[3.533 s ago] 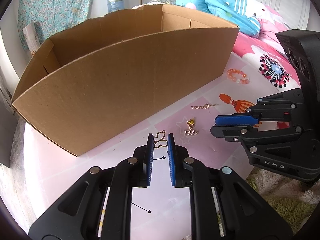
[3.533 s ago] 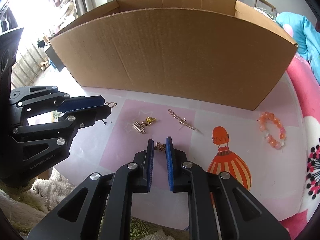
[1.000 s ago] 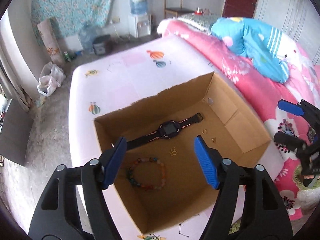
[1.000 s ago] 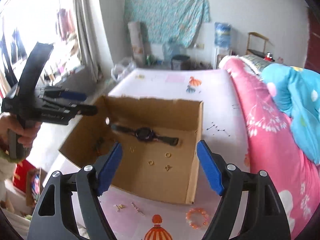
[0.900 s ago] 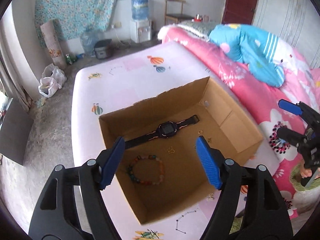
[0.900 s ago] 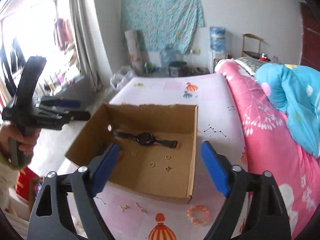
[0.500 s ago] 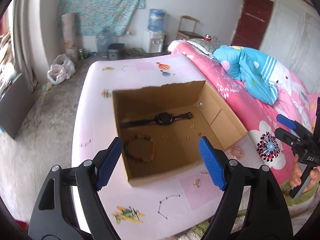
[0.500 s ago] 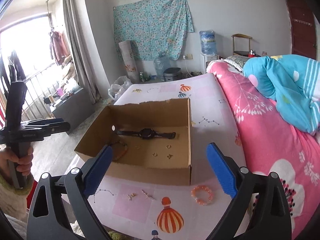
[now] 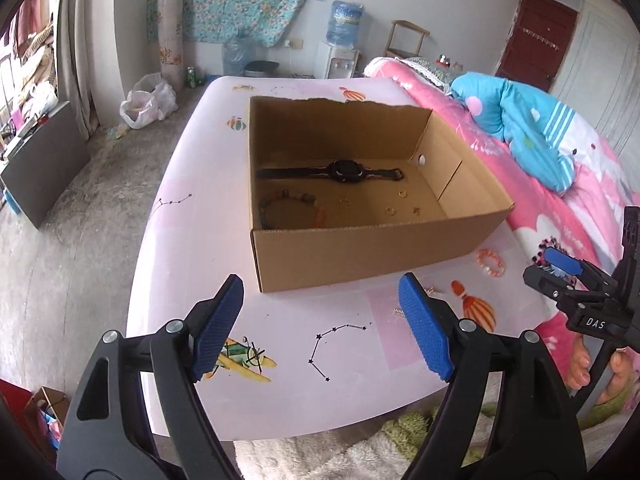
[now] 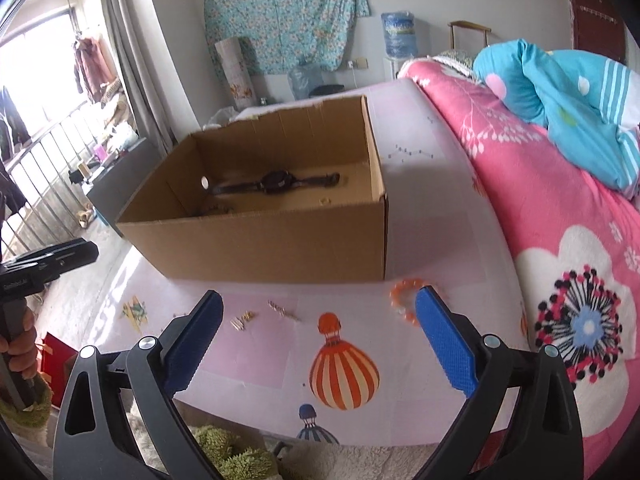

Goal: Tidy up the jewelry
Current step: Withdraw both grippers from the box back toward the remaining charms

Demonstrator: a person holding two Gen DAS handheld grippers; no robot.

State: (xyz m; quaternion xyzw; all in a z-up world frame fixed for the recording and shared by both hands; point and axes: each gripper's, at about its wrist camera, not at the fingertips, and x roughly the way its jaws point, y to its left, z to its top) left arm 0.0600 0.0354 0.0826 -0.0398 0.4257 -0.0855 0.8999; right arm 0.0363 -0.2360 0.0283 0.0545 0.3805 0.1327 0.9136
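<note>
Left wrist: left gripper (image 9: 320,324) gapes (empty) before cardboard box (image 9: 360,256).

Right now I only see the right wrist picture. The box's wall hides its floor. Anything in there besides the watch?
Observer: Yes. The left wrist camera shows a colourful bead bracelet lying in the cardboard box, in front of the watch.
Operator: Any tiny things too?
Observer: Several small gold pieces on the box floor, right of that bracelet.
Operator: Is the left claw holding something?
Observer: No. The left claw has just been opening and stands open, nothing between its pads.
</note>
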